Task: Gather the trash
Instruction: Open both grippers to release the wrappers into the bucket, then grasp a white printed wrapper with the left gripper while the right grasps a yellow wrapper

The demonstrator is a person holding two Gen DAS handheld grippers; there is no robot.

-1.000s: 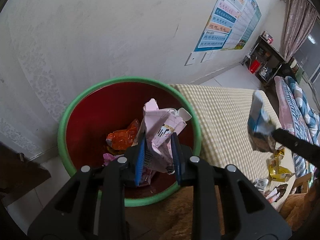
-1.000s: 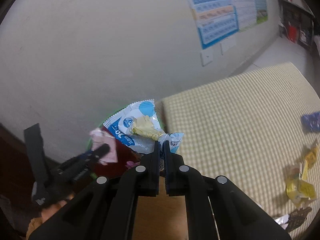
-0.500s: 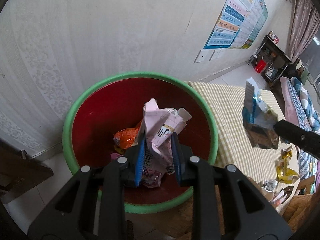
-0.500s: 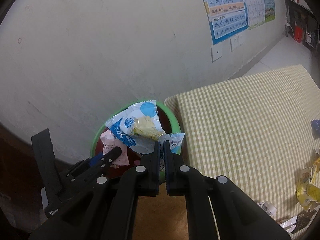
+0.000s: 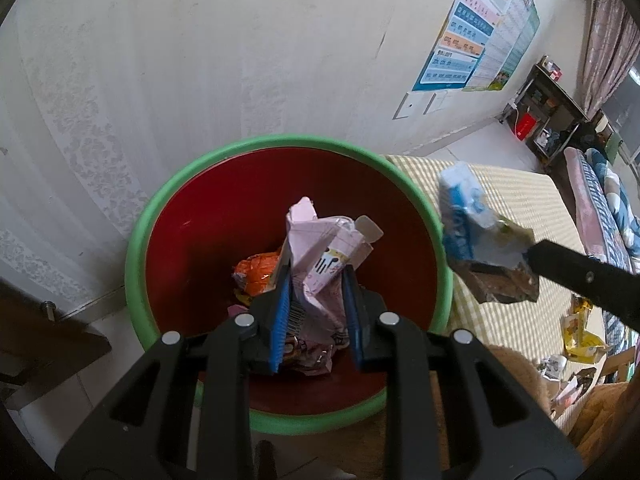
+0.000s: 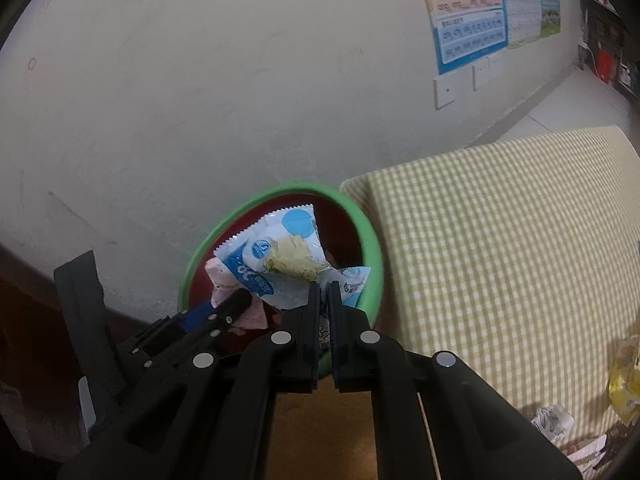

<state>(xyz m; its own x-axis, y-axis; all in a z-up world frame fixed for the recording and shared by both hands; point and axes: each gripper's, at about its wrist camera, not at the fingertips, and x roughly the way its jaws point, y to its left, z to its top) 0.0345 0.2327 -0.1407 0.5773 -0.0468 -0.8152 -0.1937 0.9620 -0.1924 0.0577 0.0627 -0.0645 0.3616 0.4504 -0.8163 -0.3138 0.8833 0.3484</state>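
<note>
Green-rimmed red bin [image 5: 288,142] holds an orange wrapper [image 5: 256,276].

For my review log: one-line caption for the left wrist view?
Left claw holds pink wrapper over green-rimmed bin.

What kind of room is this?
Probably a lived-in room at home: a checked mattress by the wall, a learning poster above it, and a shelf of odds and ends beyond.
</note>
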